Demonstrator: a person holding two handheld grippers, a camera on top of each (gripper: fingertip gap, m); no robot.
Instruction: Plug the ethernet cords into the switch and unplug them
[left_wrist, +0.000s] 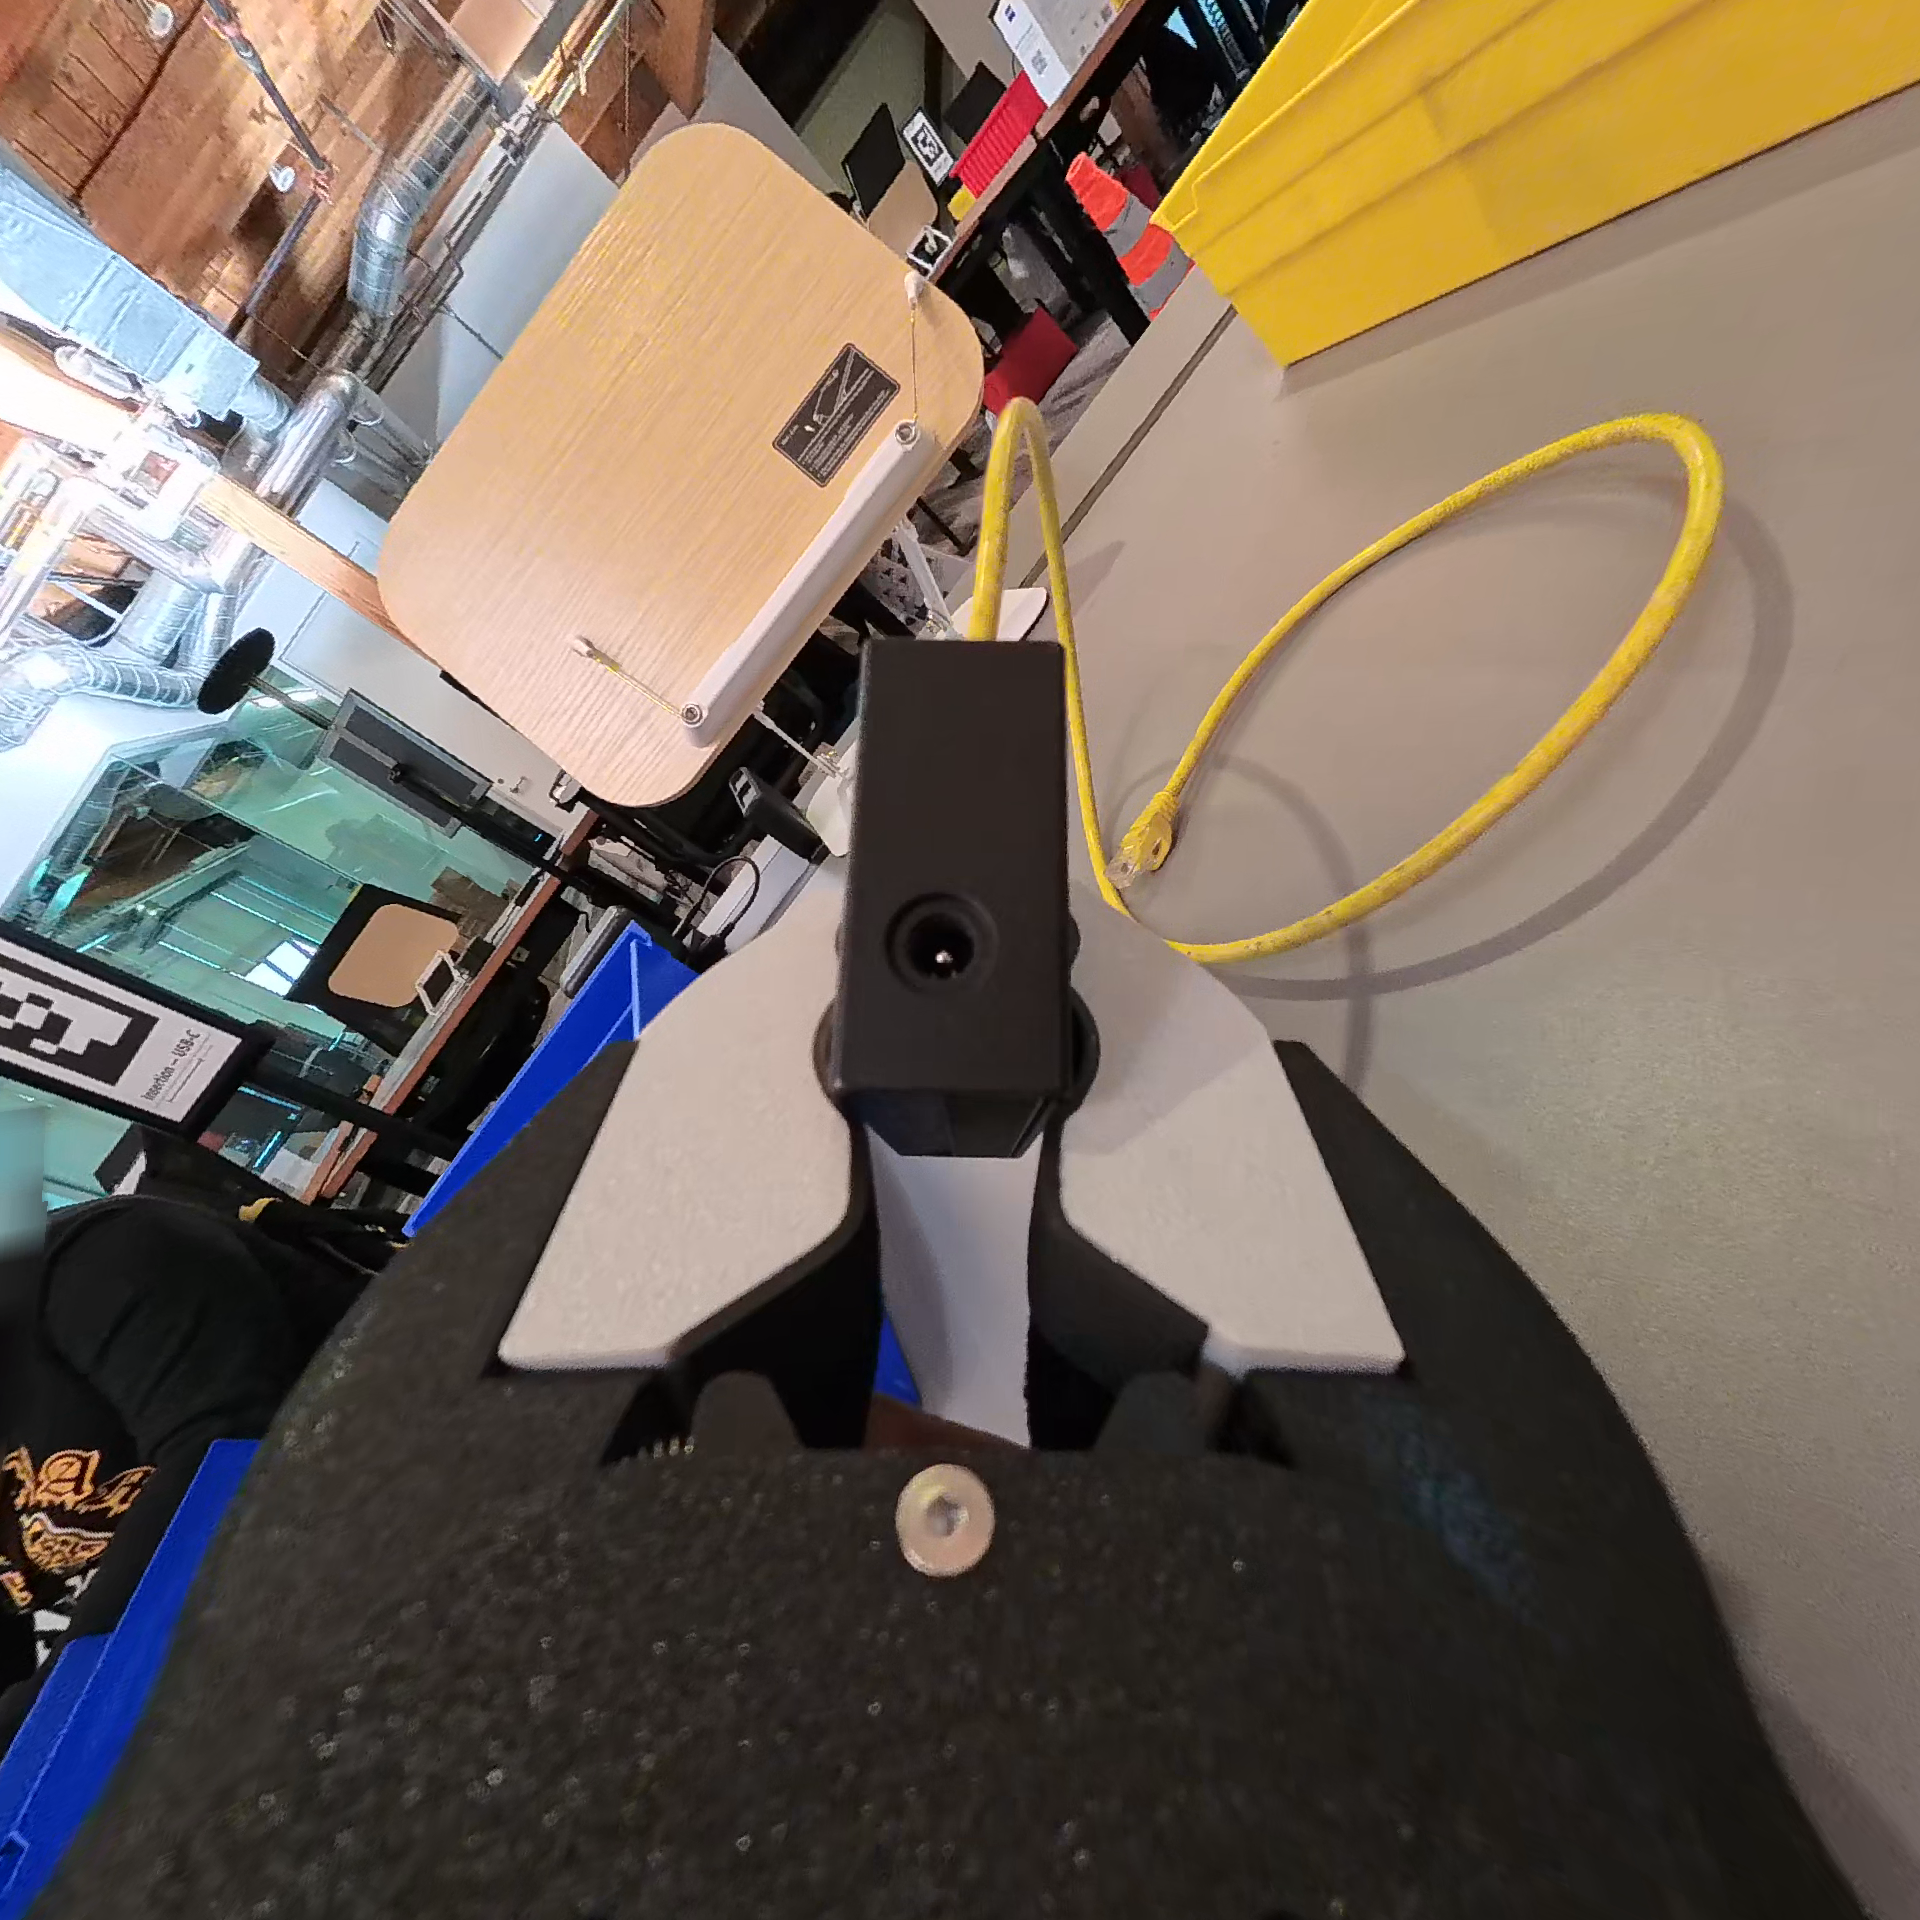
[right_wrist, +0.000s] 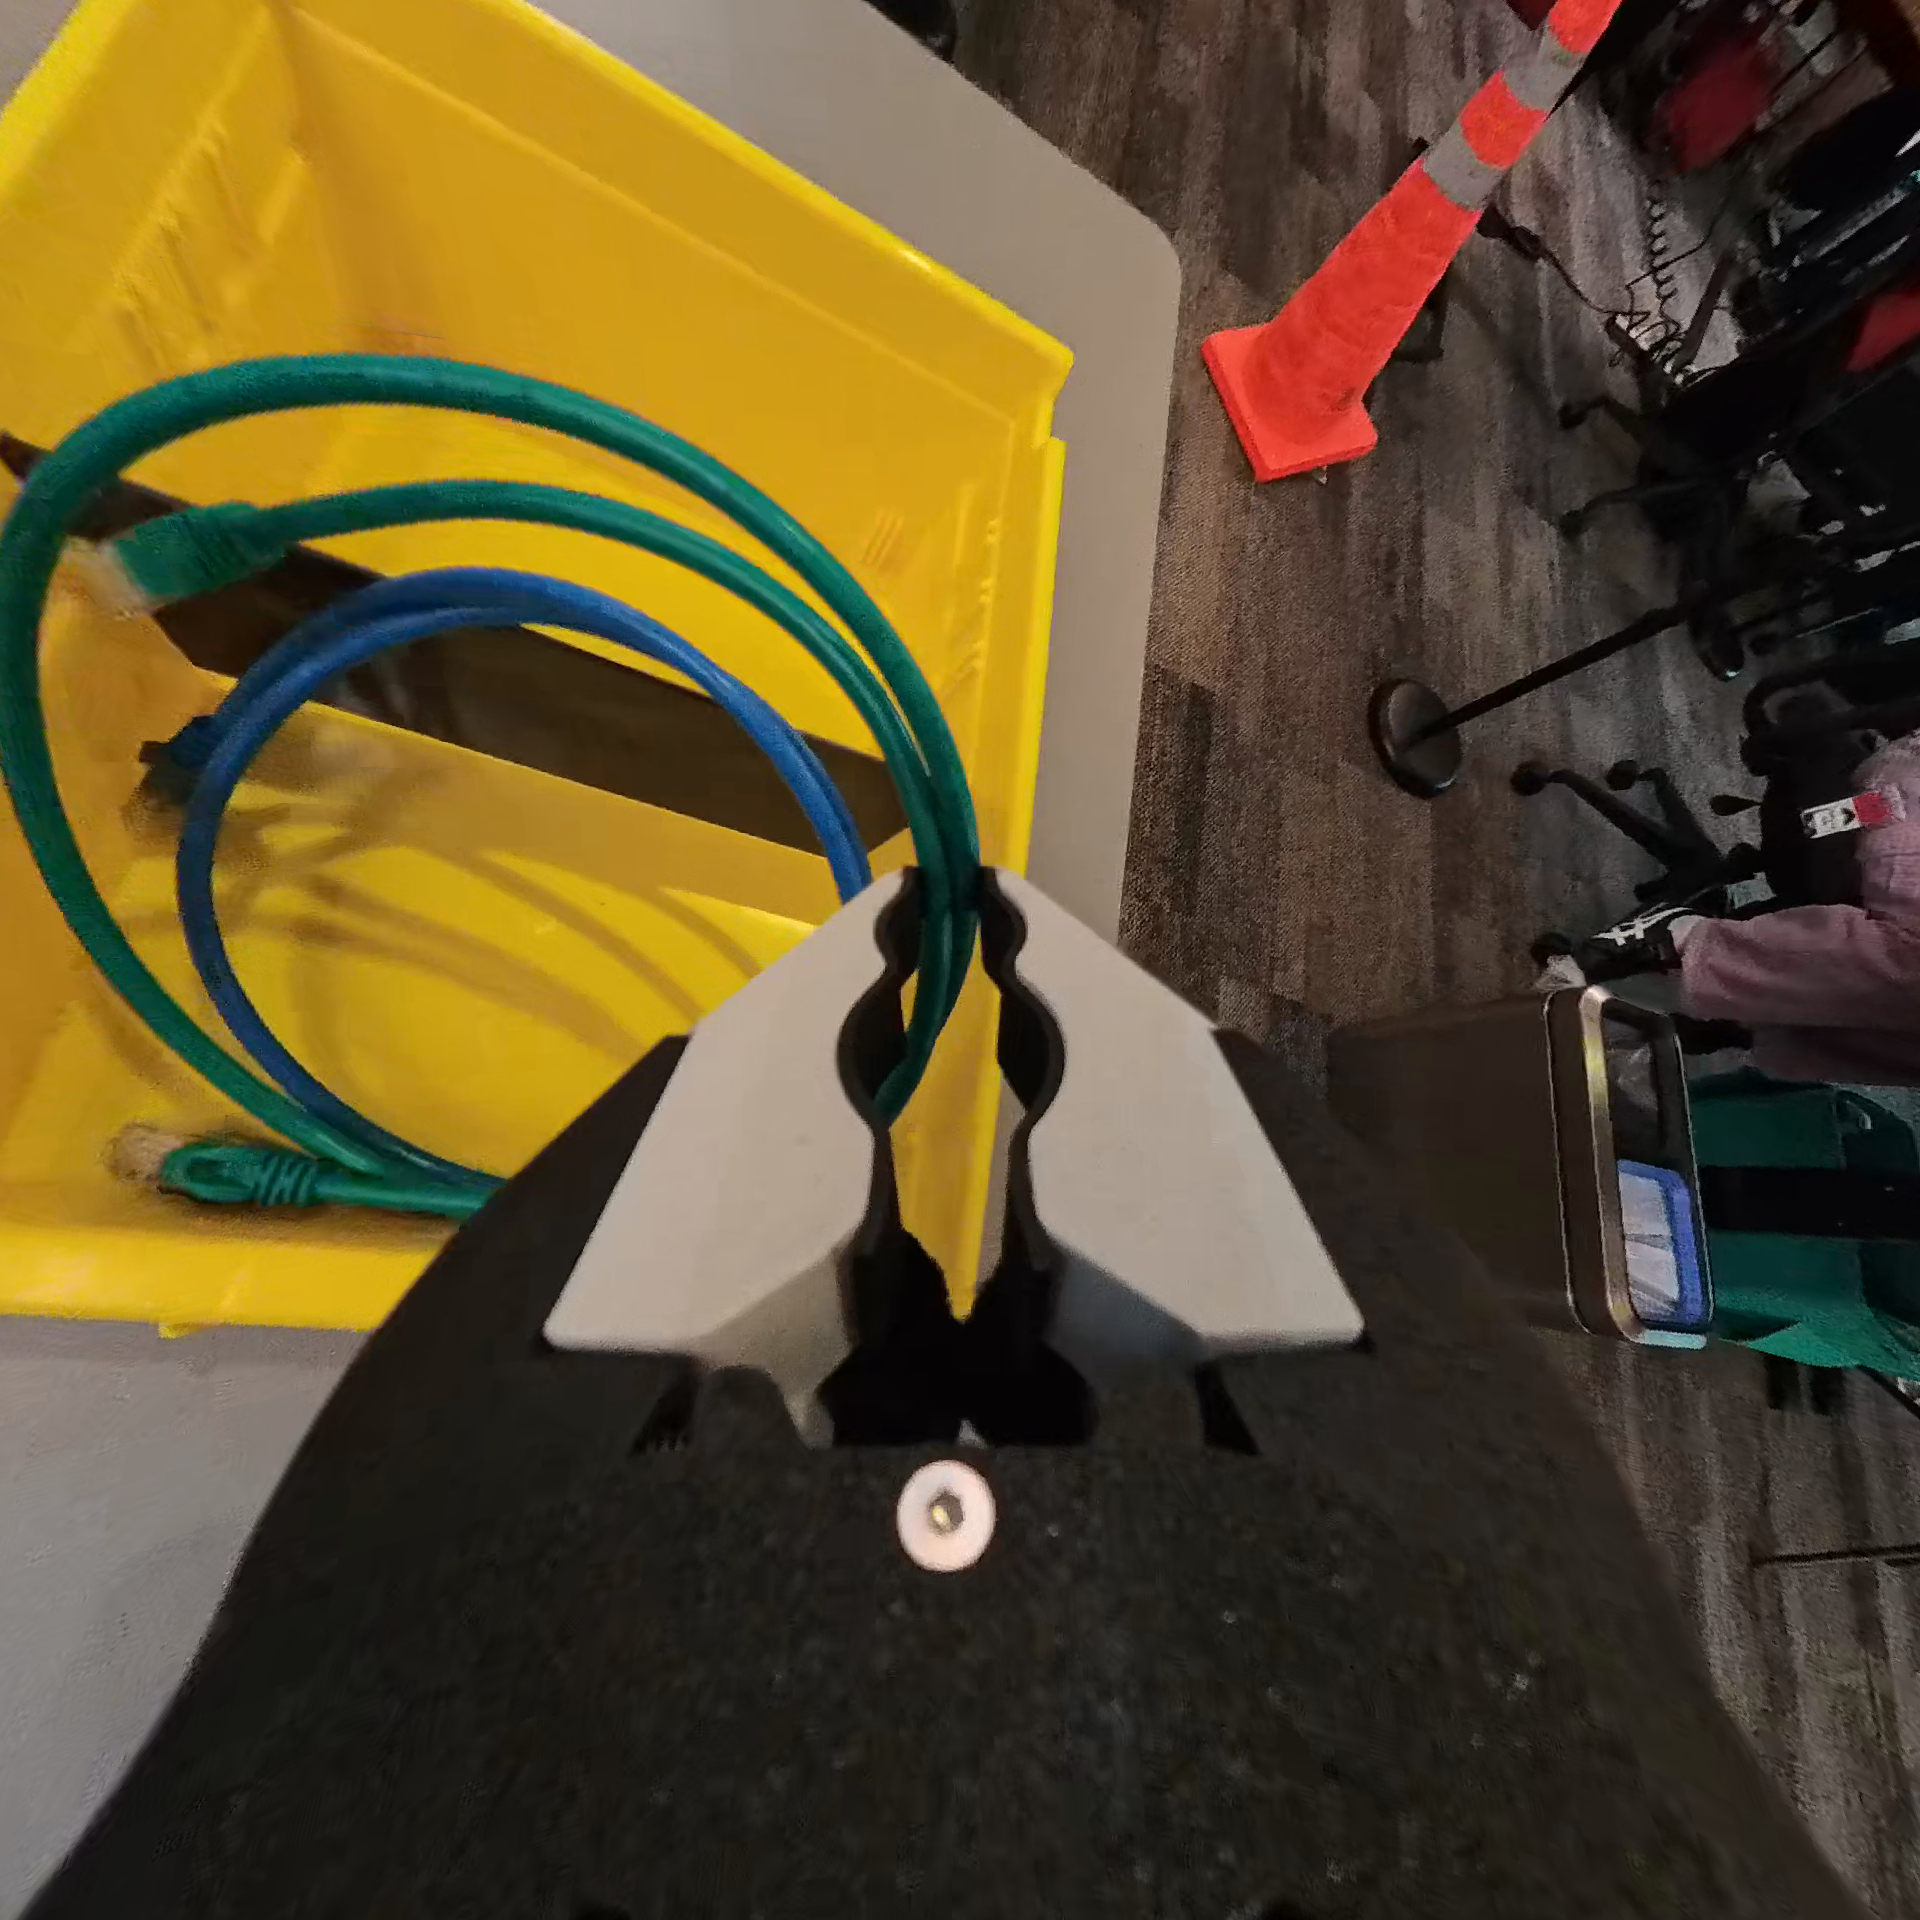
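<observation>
Holding green cord (right_wrist: 582, 436), blue cord (right_wrist: 582, 613) over yellow bin (right_wrist: 727, 312) | right tool (right_wrist: 948, 904)

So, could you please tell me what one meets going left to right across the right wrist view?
Yellow bin → green cord pinched in the right gripper → orange cone → black box with a metal rim.

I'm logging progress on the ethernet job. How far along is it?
Early or between rounds. Done: nothing visibly plugged; the yellow cord lies on the table, one connector free. In hand: the left tool grips the black switch; the right tool pinches the green cord over the yellow bin, the blue cord alongside. Left: plugging, unplugging.
</observation>
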